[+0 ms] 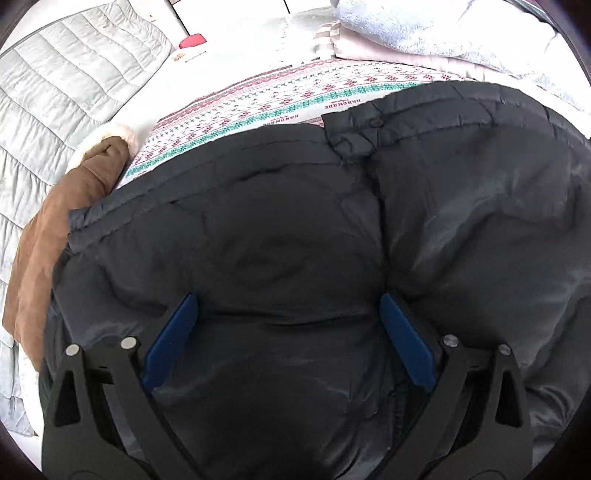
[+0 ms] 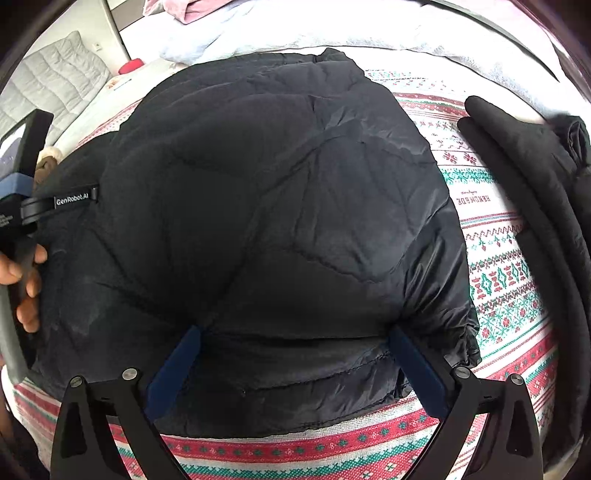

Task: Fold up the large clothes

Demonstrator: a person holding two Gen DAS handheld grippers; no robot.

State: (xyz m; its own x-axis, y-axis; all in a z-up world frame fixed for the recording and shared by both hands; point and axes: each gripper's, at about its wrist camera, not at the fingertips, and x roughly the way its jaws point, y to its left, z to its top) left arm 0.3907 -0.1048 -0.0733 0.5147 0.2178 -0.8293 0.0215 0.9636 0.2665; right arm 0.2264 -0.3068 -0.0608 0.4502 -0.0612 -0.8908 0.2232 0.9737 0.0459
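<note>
A dark puffy jacket [image 1: 295, 221] lies folded into a bulky bundle on a patterned knit blanket [image 1: 258, 99]. My left gripper [image 1: 288, 301] hovers just above it, blue pads [image 1: 173, 339] spread wide and pressing on nothing. In the right wrist view the same jacket [image 2: 277, 184] fills the middle. My right gripper [image 2: 294, 332] stands open over its near hem, with padded fabric lying between the spread fingers but not pinched. A hand [image 2: 26, 280] holds the left gripper's handle [image 2: 33, 206] at that view's left edge.
A brown garment [image 1: 55, 229] lies left of the jacket beside a grey quilted cover [image 1: 66, 81]. A pale blue fleece [image 1: 443, 29] is heaped at the back. Another black garment [image 2: 535, 184] lies folded on the right of the blanket [image 2: 498, 258]. A small red object [image 1: 191, 40] sits far back.
</note>
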